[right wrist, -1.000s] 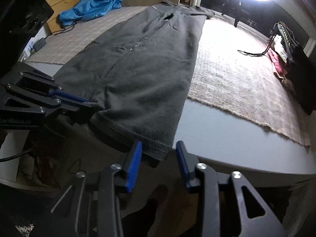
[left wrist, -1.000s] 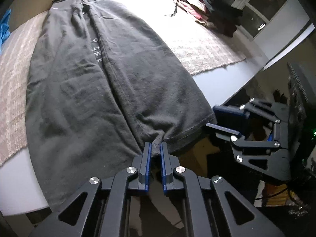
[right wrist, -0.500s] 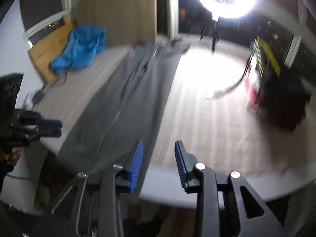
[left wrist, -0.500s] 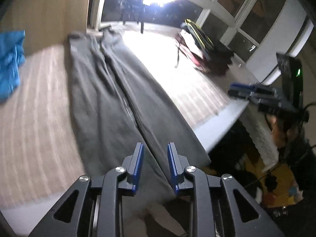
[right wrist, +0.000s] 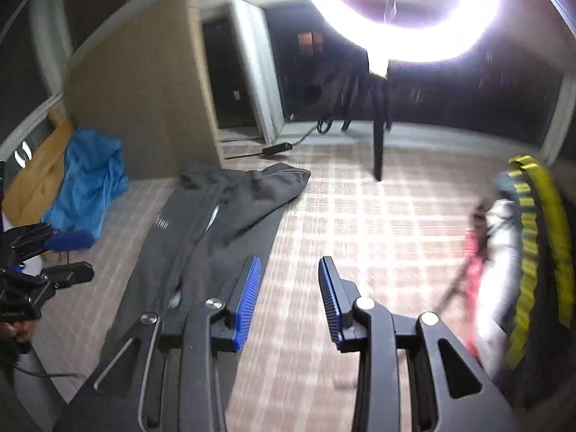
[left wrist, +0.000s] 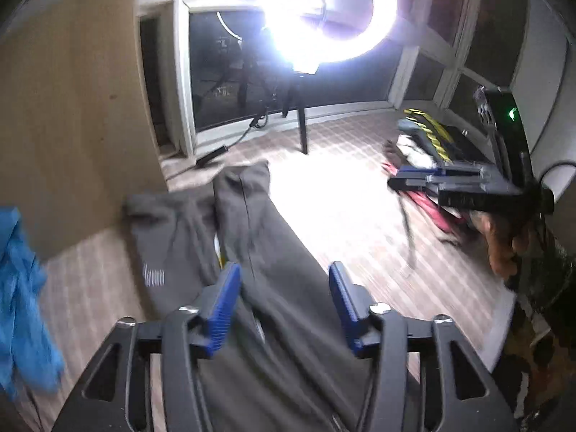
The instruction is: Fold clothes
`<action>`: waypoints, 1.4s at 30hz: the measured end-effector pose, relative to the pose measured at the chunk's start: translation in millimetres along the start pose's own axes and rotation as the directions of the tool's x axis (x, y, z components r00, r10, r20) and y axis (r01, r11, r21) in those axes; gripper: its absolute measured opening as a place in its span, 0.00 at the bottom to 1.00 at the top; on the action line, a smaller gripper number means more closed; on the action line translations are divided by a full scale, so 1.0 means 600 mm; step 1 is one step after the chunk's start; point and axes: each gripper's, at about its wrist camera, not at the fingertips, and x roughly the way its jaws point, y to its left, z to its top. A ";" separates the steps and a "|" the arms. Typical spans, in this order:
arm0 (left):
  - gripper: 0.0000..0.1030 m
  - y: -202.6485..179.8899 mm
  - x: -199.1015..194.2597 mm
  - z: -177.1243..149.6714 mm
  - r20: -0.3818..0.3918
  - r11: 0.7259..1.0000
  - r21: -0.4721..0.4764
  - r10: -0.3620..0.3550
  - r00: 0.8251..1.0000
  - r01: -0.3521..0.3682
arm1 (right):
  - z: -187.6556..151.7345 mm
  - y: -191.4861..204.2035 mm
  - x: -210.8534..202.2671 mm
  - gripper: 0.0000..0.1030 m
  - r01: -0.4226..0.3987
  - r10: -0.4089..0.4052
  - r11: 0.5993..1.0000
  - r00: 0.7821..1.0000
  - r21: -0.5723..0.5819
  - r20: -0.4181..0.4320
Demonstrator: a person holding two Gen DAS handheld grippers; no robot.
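Lying flat on the checked cloth point(right wrist: 378, 223), the dark grey garment point(left wrist: 273, 270) is free; left hand-held gripper point(left wrist: 284, 298), just widened, and right hand-held gripper point(right wrist: 289, 298) gape empty.

Motion blur smears the checked mat point(right wrist: 378, 223) across the middle of both wrist views, so its weave cannot be read, and the small pale print on the dark garment point(left wrist: 273, 273) is too smeared to make out. The garment's near end runs off the bottom edge of the left wrist view behind the black finger frames, and the blue cloth point(left wrist: 21, 306) is cut by that view's left edge. At the right edge of the right wrist view, the yellow-striped pile point(right wrist: 529, 252) is blurred and cropped.
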 end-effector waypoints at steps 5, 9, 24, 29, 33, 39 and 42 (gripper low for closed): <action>0.49 0.059 0.176 0.084 -0.097 0.999 -0.014 0.032 0.995 -0.033 | 0.035 -0.048 0.143 0.32 -0.033 0.036 0.999 0.997 0.038 -0.073; 0.47 0.095 0.277 0.103 -0.165 0.997 -0.020 0.065 0.984 -0.070 | 0.052 -0.082 0.213 0.32 -0.054 0.062 0.996 0.992 0.070 -0.110; 0.02 0.135 0.335 0.140 -0.136 0.999 -0.014 0.044 0.990 -0.047 | 0.086 -0.081 0.309 0.32 -0.091 0.089 0.996 0.989 -0.013 -0.117; 0.02 0.155 0.299 0.136 -0.081 0.995 -0.024 0.092 0.992 -0.095 | 0.109 -0.069 0.323 0.32 -0.114 0.111 0.993 0.988 -0.025 -0.105; 0.02 0.170 0.345 0.122 -0.178 0.970 0.018 0.242 0.954 -0.243 | 0.127 -0.057 0.341 0.32 -0.146 0.143 0.989 0.984 -0.023 -0.102; 0.08 0.166 0.355 0.118 -0.179 0.966 0.017 0.257 0.950 -0.258 | 0.151 -0.012 0.403 0.32 -0.114 0.101 0.990 0.984 -0.082 -0.145; 0.10 0.177 0.319 0.129 -0.141 0.968 -0.042 0.241 0.960 -0.249 | 0.164 -0.009 0.403 0.30 0.069 -0.087 0.990 0.986 -0.126 -0.144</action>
